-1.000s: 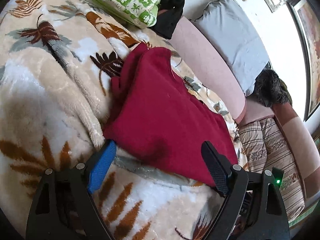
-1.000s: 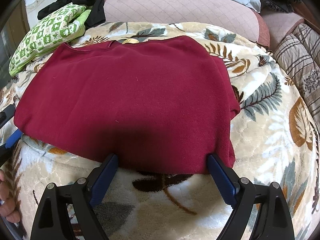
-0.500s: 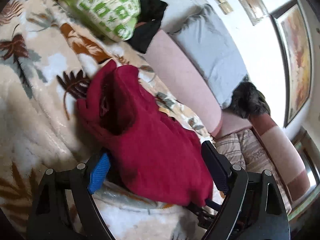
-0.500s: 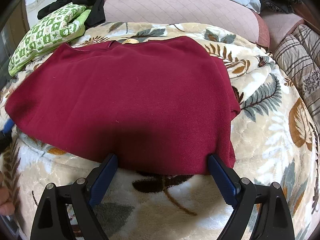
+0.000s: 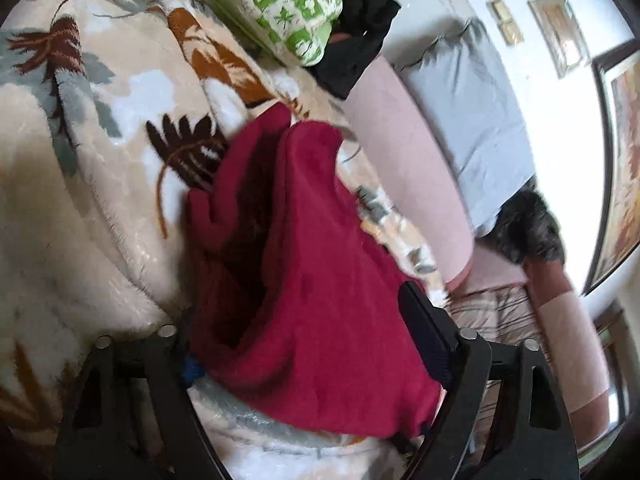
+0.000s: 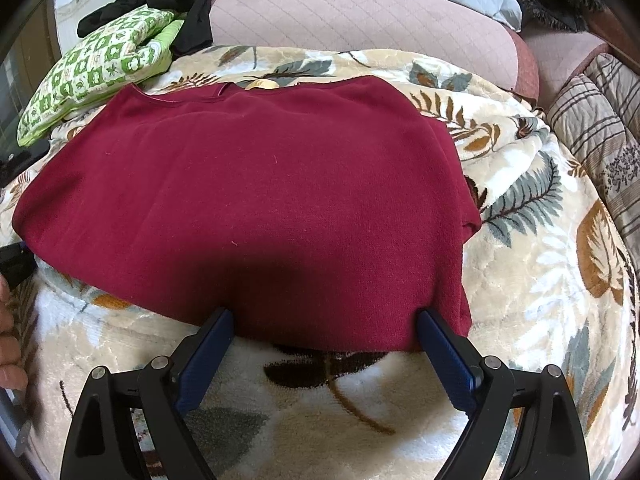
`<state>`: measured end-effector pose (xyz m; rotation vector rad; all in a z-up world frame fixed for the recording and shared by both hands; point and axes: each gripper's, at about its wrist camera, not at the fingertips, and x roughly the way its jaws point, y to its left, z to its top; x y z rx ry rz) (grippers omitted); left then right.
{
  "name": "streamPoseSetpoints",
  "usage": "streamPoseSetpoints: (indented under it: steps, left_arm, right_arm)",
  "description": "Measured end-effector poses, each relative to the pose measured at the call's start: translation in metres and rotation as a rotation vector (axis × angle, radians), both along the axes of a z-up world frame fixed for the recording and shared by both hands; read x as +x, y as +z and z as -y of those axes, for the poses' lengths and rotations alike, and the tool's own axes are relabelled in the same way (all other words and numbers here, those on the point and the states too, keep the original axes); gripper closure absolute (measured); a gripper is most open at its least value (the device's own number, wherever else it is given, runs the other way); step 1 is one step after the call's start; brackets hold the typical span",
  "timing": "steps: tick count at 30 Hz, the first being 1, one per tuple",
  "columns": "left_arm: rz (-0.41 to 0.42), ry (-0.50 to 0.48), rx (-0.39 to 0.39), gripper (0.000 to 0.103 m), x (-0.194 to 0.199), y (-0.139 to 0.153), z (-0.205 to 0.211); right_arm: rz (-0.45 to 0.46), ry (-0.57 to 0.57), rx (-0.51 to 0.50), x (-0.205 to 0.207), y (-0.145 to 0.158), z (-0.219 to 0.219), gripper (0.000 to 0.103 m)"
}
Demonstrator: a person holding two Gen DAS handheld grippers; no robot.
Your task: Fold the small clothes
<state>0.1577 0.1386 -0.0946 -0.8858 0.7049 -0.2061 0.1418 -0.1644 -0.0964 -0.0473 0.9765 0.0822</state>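
From the left wrist camera, the left gripper (image 5: pixel 308 344) has its fingers spread wide, and the edge of the red garment (image 5: pixel 316 296) bunches up between them. The cloth drapes over the left finger so that only a bit of its blue pad shows, while the right finger (image 5: pixel 424 332) stands clear at the cloth's far side. Whether the fingers pinch anything I cannot tell — they look apart, with the fabric lying loosely in the gap. The garment rises in a fold here, lifted off the leaf-patterned blanket (image 5: pixel 80 152). Beyond it lie a green-and-white checked cushion (image 5: pixel 280 4), a black cloth (image 5: pixel 360 36), a pink bolster (image 5: pixel 404 160) and a grey pillow (image 5: pixel 468 112).

From the right wrist camera, the right gripper (image 6: pixel 324 344) is open, its two blue-padded fingers resting at the near hem of the red garment (image 6: pixel 256 192), one tip at each side of the hem's middle stretch. The garment lies spread flat across the blanket (image 6: pixel 532 264), neckline away from the camera. At the left edge a part of the other gripper (image 6: pixel 16 264) touches the garment's corner, and a bare hand (image 6: pixel 10 352) shows below it. The checked cushion (image 6: pixel 92 76) sits at the far left.
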Motion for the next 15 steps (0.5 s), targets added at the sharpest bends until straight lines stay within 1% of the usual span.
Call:
streamPoseSetpoints:
  steps: [1,2,3,4,5,6,7,8,10,12,13,14,15]
  left_arm:
    - [-0.047,0.010,0.013,0.046,0.001,-0.003,-0.001]
    - [-0.085,0.023,0.013,0.065,0.001,-0.007,-0.004]
    - [-0.124,0.042,0.010,0.074,0.001,-0.012,-0.007]
    - [-0.159,0.062,0.004,0.084,0.001,-0.016,-0.010]
    - [-0.171,0.072,-0.010,0.085,0.000,-0.018,-0.011]
    - [-0.174,0.082,-0.010,0.086,-0.001,-0.016,-0.011]
    - [-0.176,0.087,0.007,0.088,-0.002,-0.013,-0.008]
    - [-0.174,0.091,0.024,0.090,-0.004,-0.010,-0.006]
    - [-0.176,0.106,0.053,0.091,-0.006,-0.007,-0.002]
    - [-0.183,0.119,0.068,0.092,-0.009,-0.006,0.000]
    - [-0.186,0.125,0.064,0.092,-0.009,-0.006,0.002]
    - [-0.192,0.128,0.050,0.091,-0.009,-0.008,0.002]
    - [-0.203,0.135,0.019,0.091,-0.009,-0.012,0.000]
  right_arm:
    - [0.002,0.002,0.006,0.001,0.003,0.001,0.012]
    - [0.049,0.005,0.030,-0.003,0.015,0.002,0.019]
    - [0.113,0.016,0.060,-0.008,0.028,0.003,0.024]
    - [0.183,0.024,0.087,-0.014,0.041,0.003,0.024]
    - [0.266,0.041,0.132,-0.018,0.061,0.000,0.024]
    - [0.284,0.062,0.161,-0.016,0.072,-0.006,0.024]
    - [0.277,0.094,0.193,-0.009,0.081,-0.014,0.024]
    - [0.226,0.166,0.240,0.008,0.093,-0.032,0.024]
    - [0.143,0.267,0.285,0.034,0.104,-0.062,0.024]
    - [0.032,0.397,0.346,0.070,0.115,-0.108,0.024]
    - [-0.015,0.446,0.371,0.088,0.118,-0.131,0.024]
    - [-0.044,0.467,0.380,0.098,0.119,-0.145,0.024]
    - [-0.108,0.498,0.394,0.119,0.117,-0.167,0.024]
